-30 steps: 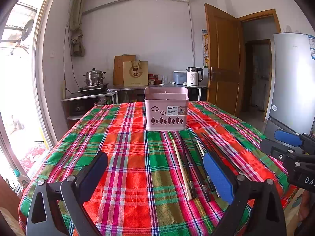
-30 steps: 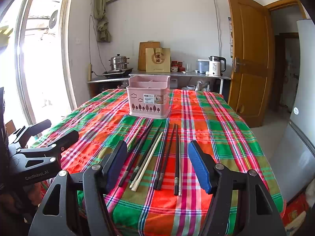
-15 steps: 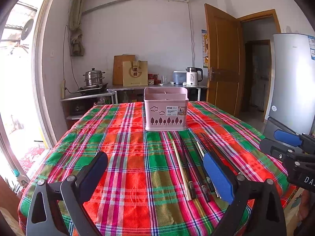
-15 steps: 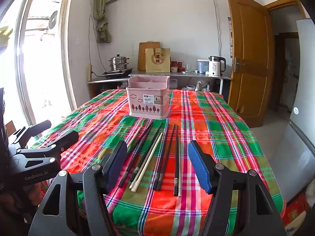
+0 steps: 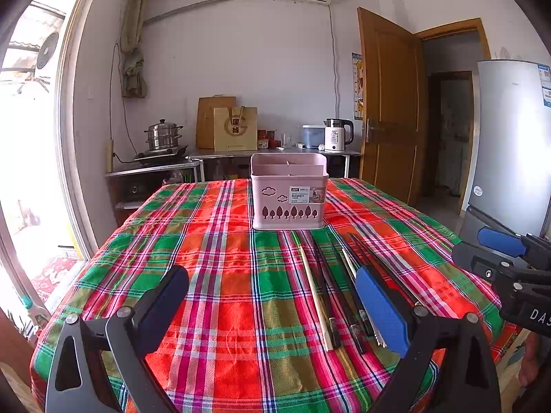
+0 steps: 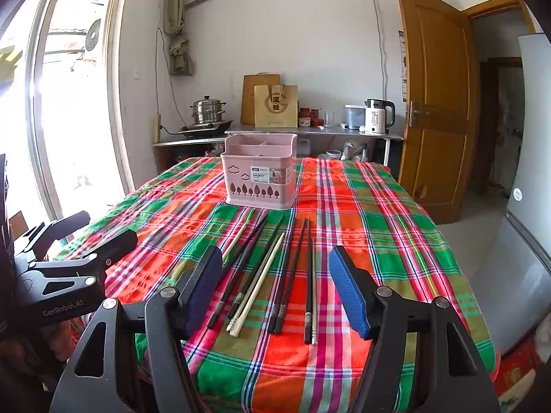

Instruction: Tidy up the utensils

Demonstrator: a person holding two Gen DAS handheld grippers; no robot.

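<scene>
- Between the right gripper [image 6: 273, 289] pads: nothing; jaws spread wide, above the near ends of the chopsticks [image 6: 272, 275] on the cloth.
- Left gripper [image 5: 272, 308] equally wide, empty, over bare tablecloth [image 5: 220, 275].
- Advice: take one pair near the ends, pinch low; sticks lie close together.
- Pink basket [image 6: 260, 172] stands beyond the tips, clear path.
- Table edge is near; grippers just beside each other.

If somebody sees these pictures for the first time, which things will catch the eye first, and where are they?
The bright plaid tablecloth fills the table. On it, a pink basket stands at the far middle, divided into compartments. In front of it lie the chopsticks, dark and pale, side by side, right ahead of the open right gripper; the left gripper is open too, with the chopsticks toward its right.
</scene>
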